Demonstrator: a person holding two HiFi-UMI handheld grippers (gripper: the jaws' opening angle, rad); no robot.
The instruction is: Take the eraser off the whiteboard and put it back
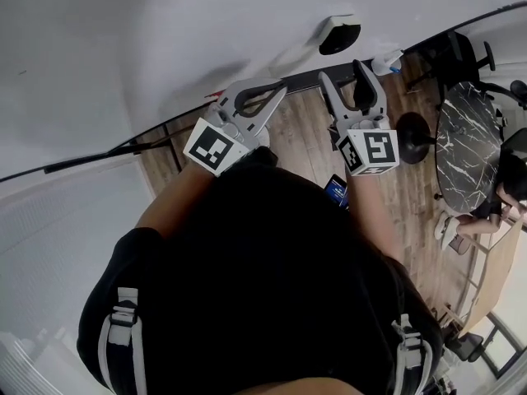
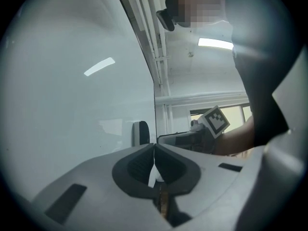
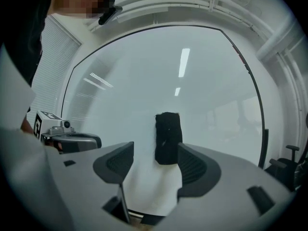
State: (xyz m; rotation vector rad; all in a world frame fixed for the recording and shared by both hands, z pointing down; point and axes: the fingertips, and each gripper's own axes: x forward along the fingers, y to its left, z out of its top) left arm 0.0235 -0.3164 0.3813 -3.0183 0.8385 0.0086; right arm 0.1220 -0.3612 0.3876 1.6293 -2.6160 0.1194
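**Position.** The eraser (image 3: 168, 137) sits upright on the whiteboard (image 3: 211, 81), a dark oblong block. It lies ahead of the right gripper (image 3: 156, 160), in line with the gap but nearer the right-hand pad, and is not yet between the pads.

**Gripper state.** The right gripper is spread wide and empty. The left gripper (image 2: 154, 150) is pressed together with nothing in it.

**Handling.**
1. Expect a light block, probably a stiff body with a soft felt face, likely held by a magnet.
2. Grip the 2 long sides at mid-height.
3. Pull squarely; a skewed pull may make it slide.
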